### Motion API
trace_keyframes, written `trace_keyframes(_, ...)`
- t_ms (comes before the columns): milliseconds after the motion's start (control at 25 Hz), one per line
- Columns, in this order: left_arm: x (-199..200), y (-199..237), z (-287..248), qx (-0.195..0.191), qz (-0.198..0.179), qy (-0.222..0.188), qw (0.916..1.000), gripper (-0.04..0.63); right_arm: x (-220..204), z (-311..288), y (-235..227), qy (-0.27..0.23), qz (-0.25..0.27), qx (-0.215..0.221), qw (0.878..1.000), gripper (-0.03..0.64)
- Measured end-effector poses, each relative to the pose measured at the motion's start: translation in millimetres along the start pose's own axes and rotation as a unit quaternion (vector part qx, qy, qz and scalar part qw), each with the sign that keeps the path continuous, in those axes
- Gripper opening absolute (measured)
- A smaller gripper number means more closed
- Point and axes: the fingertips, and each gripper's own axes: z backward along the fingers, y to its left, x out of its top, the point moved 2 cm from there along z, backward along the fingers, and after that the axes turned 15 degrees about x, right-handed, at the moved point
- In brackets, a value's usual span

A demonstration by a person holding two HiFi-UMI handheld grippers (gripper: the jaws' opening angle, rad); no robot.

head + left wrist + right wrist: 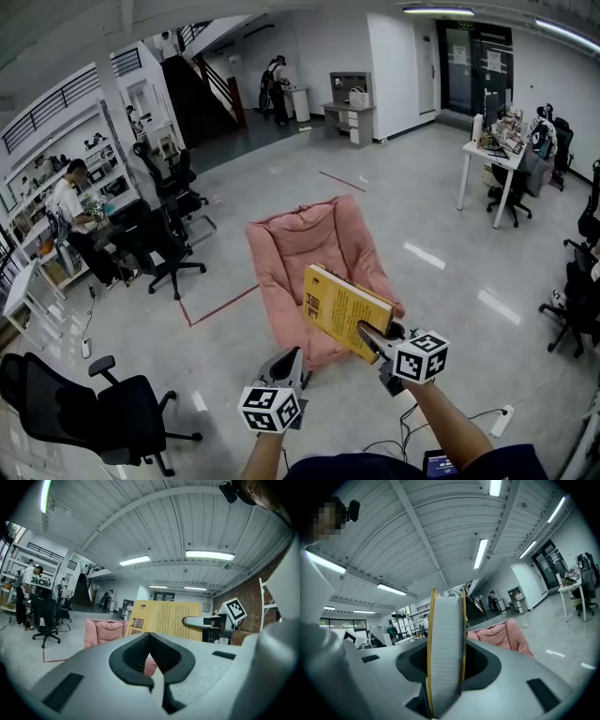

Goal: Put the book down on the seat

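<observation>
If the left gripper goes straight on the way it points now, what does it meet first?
Probably the pink seat, seen just past the tips of the left gripper; the yellow book sits higher. Depth is unclear.

Counted: one book [337, 300], one pink seat [300, 244], two grippers, namely left gripper [292, 356] and right gripper [368, 334]; black office chairs [103, 412] several, exact number was unclear

No text or number could be read. Printed lines and a small picture block are seen on the yellow book [164, 618] cover, too fine to be made out. Only black-and-white square patterns are carried by the left marker cube [270, 409] and the right marker cube [421, 356].
</observation>
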Motion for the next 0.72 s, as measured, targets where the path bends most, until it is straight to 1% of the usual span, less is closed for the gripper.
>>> trace_keyframes(160,1.2,-4.1,-5.4,0.003,0.002,0.003,1.0,0.005,3.3,3.8,-6.5,-0.004,-0.004,0.003,1.0,0.152)
trace_keyframes(440,0.9,-15.8,-11.1,-0.002,-0.007,0.009,0.9999,0.005,4.6,13.7,-17.0,-0.011,-0.013,0.0,1.0,0.152)
trace_keyframes(720,2.2,-10.1,-18.7,0.001,-0.001,0.011,0.9999,0.005,7.5,7.8,-27.4,-0.011,-0.019,-0.001,1.0,0.152)
